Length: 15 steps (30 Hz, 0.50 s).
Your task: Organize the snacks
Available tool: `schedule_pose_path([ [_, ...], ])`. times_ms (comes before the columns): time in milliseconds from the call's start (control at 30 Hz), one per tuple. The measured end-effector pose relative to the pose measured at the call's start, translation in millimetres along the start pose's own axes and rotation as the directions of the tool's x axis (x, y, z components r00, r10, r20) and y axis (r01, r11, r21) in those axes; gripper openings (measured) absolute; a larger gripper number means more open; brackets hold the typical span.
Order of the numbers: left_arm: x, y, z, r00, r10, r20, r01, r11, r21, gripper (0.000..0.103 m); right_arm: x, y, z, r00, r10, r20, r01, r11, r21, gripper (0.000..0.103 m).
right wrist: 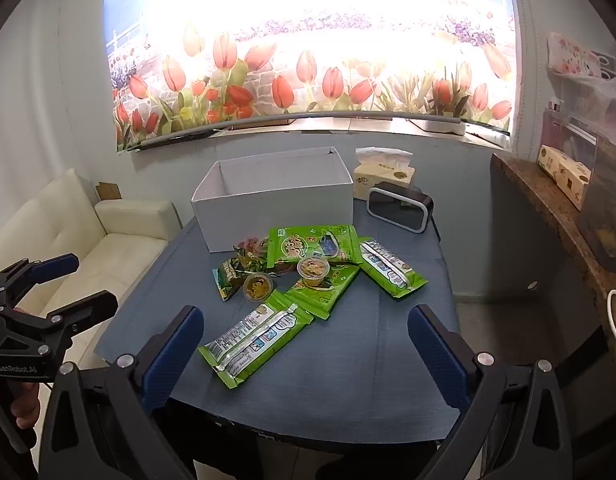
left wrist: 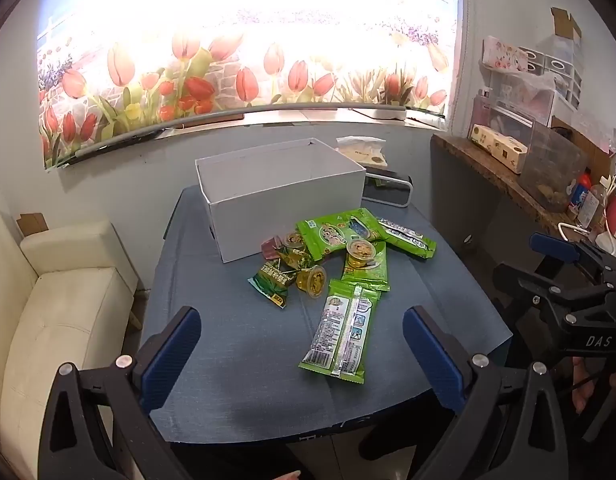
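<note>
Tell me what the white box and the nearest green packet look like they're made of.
White box: looks like matte cardboard or paperboard, with thin straight walls and no shine. Nearest green packet: glossy plastic film, likely foil-lined, judging by the silvery back seam, crimped ends and glare.

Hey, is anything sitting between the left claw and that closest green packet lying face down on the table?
Nothing visible. The left claw is open, and only bare blue tablecloth lies between it and the nearest green packet. The other snacks and the white box are farther back.
</note>
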<state>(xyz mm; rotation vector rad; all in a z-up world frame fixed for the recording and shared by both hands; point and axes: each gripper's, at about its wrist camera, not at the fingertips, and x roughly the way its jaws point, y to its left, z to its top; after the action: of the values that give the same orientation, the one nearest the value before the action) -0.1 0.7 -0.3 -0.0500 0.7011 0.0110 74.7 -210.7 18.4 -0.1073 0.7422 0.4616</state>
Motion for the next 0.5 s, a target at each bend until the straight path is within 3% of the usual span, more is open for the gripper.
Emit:
schedule_pose_path([
  [500,2.9,0.6,-0.7,1.000,0.010,-0.008,-0.010,1.000,0.007,0.103,-2.9,-1.7,1.0,1.000,0.002,0.013,-0.002,1.000,0.006,0.103],
])
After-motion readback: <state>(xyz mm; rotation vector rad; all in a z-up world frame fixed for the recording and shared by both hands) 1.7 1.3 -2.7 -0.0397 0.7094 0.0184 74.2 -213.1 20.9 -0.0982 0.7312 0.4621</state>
